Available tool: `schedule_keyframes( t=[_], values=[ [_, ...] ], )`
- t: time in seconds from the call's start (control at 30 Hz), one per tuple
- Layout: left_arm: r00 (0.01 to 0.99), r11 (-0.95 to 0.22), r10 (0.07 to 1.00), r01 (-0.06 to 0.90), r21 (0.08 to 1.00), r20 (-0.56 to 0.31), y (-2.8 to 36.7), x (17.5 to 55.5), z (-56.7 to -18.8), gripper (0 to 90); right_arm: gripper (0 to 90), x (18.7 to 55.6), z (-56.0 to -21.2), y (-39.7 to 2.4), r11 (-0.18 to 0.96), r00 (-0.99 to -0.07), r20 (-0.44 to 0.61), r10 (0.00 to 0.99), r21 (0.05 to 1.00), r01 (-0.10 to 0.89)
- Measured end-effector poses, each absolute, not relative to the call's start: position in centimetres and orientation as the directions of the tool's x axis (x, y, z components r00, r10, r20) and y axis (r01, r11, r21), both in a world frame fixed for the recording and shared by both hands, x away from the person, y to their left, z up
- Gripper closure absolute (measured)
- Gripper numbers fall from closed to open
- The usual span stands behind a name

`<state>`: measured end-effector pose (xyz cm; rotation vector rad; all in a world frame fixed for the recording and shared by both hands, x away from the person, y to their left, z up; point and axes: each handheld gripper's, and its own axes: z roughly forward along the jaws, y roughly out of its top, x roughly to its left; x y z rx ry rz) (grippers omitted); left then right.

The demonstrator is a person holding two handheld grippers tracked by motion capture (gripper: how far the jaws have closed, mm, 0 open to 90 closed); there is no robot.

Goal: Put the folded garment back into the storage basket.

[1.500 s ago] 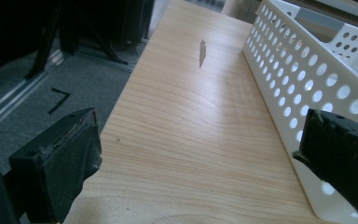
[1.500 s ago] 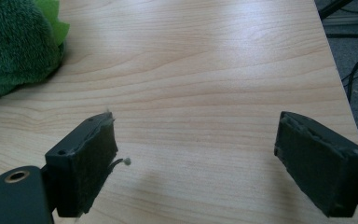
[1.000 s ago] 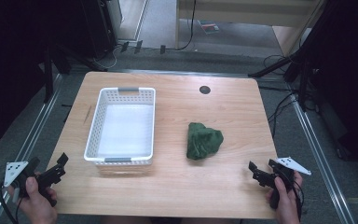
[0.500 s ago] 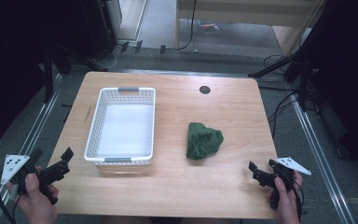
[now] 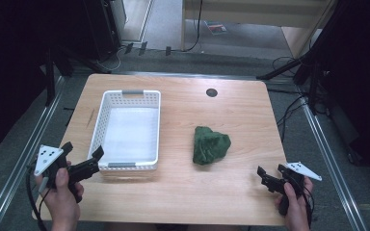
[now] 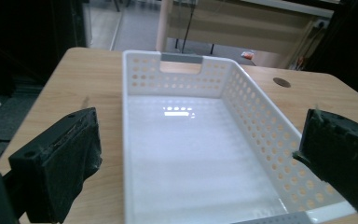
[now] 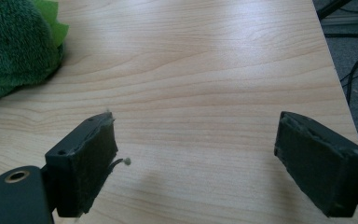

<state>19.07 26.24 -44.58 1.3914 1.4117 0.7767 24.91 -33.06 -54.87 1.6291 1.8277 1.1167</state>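
My left gripper (image 5: 83, 161) is spread wide at the table's (image 5: 183, 192) front-left corner, jaws w/ nothing between them, aimed at the white basket (image 5: 105, 110) just ahead. My right gripper (image 5: 272, 177) is spread too, nothing held, near the front-right corner. Green plush (image 5: 210, 144) lies mid-table, right of the basket, apart from both.

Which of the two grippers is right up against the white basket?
The left gripper: its open jaws reach the near corner of the basket. The right gripper, also open, sits over bare table, short of the green plush.
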Motion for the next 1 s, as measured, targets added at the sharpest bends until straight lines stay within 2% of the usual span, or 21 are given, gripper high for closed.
schedule_keyframes(
  t=[1.0],
  values=[
    [0.338,0.014,0.924,0.435,0.9,-0.177,14.5,23.9,-44.3,0.0,13.1,24.9,-54.9,-33.1,-0.026,-0.209,0.187,0.96,0.801,0.598]
  ],
)
